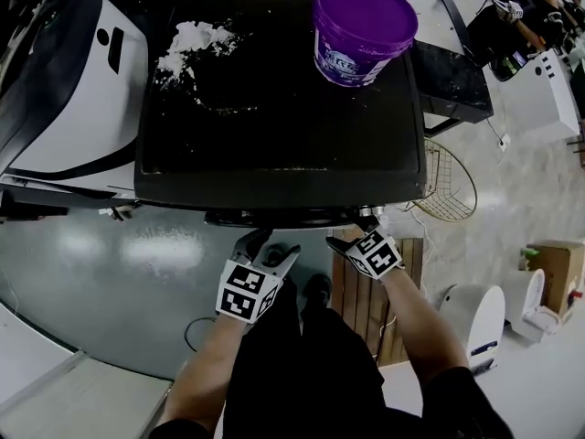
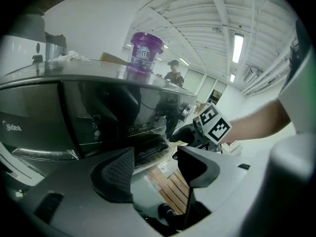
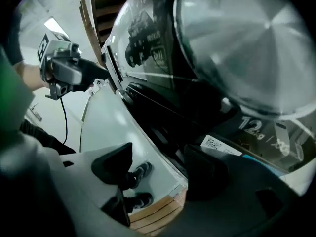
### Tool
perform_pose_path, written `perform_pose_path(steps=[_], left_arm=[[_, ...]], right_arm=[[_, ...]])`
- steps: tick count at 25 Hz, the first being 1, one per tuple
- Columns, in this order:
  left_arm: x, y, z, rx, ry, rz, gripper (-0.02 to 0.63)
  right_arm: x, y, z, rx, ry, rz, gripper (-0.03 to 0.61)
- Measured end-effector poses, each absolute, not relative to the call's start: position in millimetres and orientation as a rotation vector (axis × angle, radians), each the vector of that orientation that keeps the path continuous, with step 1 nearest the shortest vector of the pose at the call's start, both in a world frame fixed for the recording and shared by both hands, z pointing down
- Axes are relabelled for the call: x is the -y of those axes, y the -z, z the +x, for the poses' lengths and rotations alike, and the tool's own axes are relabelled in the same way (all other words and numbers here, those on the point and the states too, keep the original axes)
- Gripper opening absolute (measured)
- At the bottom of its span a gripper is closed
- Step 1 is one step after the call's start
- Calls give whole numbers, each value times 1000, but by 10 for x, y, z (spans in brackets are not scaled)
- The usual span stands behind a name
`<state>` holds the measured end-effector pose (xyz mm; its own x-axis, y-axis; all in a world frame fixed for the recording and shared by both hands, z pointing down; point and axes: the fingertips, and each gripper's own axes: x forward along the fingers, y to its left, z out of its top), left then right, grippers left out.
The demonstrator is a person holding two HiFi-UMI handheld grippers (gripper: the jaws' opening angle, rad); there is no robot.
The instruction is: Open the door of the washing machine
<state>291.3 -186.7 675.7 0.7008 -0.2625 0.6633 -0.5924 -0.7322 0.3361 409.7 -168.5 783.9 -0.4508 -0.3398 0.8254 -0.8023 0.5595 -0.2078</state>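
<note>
Left gripper [image 1: 268, 246], right gripper [image 1: 362, 228] near washing machine [image 1: 274, 126]; its front faces person.

A: How is the light?

B: Even and indoor. In the left gripper view, ceiling strips [image 2: 237, 47] glow bright white. The head view is dimmer; the floor [image 1: 146, 245] shows soft pale glare.

A: And sharpness?

B: Both gripper views bend strongly and darken at the corners. The washer door [image 3: 232, 43] shines with reflections; the foreground looks soft.
</note>
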Motion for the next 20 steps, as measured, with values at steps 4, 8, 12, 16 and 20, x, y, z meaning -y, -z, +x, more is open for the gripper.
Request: perform_pose_path(steps=[4, 8, 12, 16, 20], left_arm=[[1894, -6802, 2896, 636, -820, 2362, 284], [1907, -6823, 2886, 621, -825, 2355, 282], [1903, -6831, 2876, 609, -833, 2349, 279], [1887, -6882, 2832, 606, -848, 2334, 276], [1852, -6903, 2821, 598, -856, 2326, 275]], right_arm=[[1666, -8015, 4086, 1988, -742, 848, 324], [1588, -8156, 4075, 1941, -717, 799, 307], [1560, -8222, 4097, 1899, -644, 781, 296], [1568, -8275, 4142, 1864, -508, 746, 250], [1605, -8296, 4207, 1830, -366, 715, 174]])
